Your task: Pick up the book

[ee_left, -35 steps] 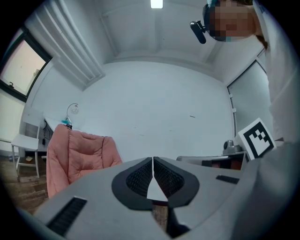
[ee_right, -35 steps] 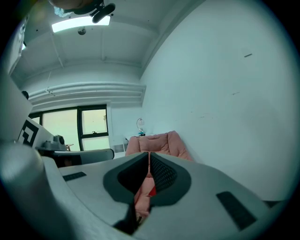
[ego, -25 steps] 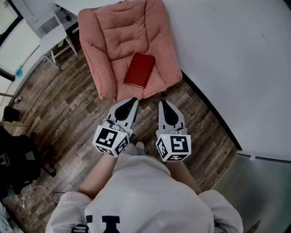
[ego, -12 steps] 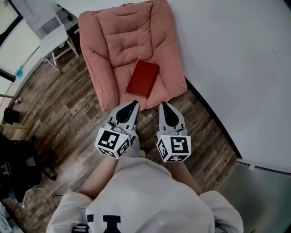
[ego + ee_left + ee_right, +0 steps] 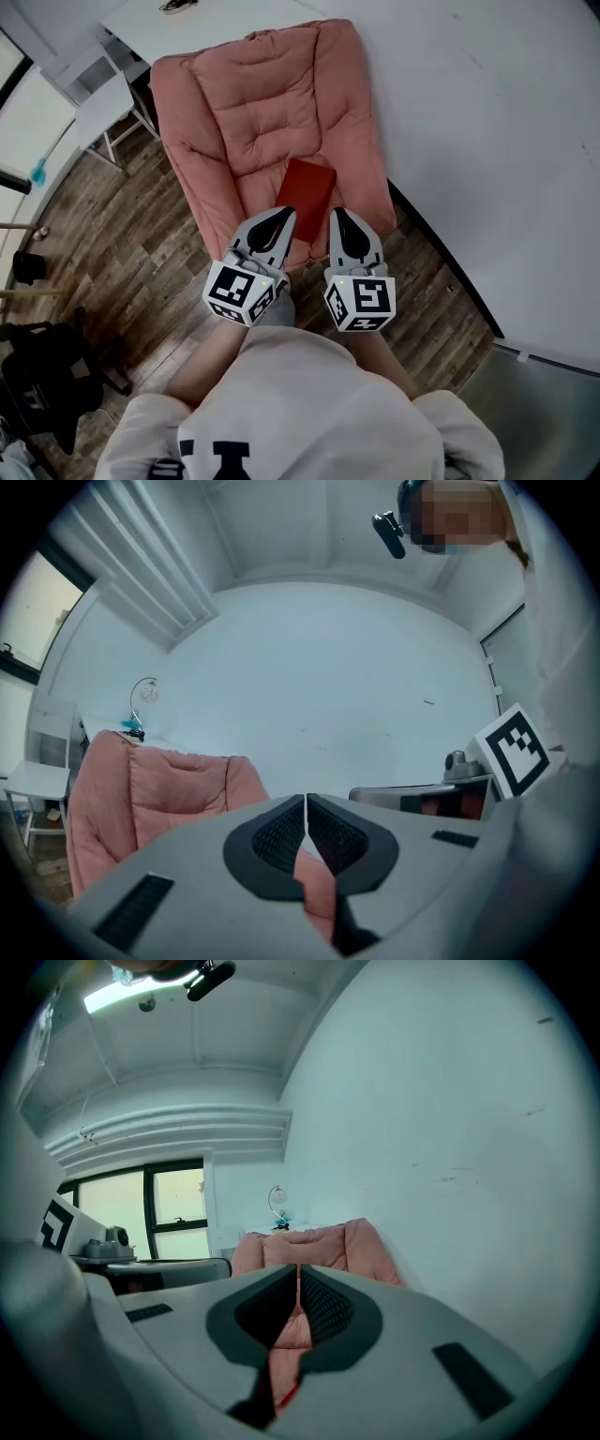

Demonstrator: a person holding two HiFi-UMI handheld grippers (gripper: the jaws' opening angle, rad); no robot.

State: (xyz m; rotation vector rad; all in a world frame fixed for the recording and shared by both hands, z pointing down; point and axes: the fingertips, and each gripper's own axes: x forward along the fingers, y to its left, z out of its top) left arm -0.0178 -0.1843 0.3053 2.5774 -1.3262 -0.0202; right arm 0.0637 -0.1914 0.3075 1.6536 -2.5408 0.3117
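A dark red book (image 5: 306, 186) lies flat on the seat of a pink cushioned floor chair (image 5: 253, 103), near its front edge. My left gripper (image 5: 287, 214) is shut and empty, its tip over the chair's front edge just short of the book's near left corner. My right gripper (image 5: 337, 214) is also shut and empty, its tip beside the book's near right corner. In the left gripper view the closed jaws point over the pink chair (image 5: 150, 789). Through the right gripper view's closed jaws show the pink chair (image 5: 309, 1246) and a sliver of red book (image 5: 287, 1395).
A white wall (image 5: 487, 131) runs along the right of the chair. A small white table (image 5: 105, 94) stands at the chair's left. A dark bag (image 5: 42, 375) sits on the wooden floor (image 5: 141, 244) at lower left. A white desk (image 5: 187, 11) is behind the chair.
Both grippers have moved forward together toward the chair. Their tips, short of the chair's front edge before, now reach the seat at the book's near end. Jaws stayed shut.
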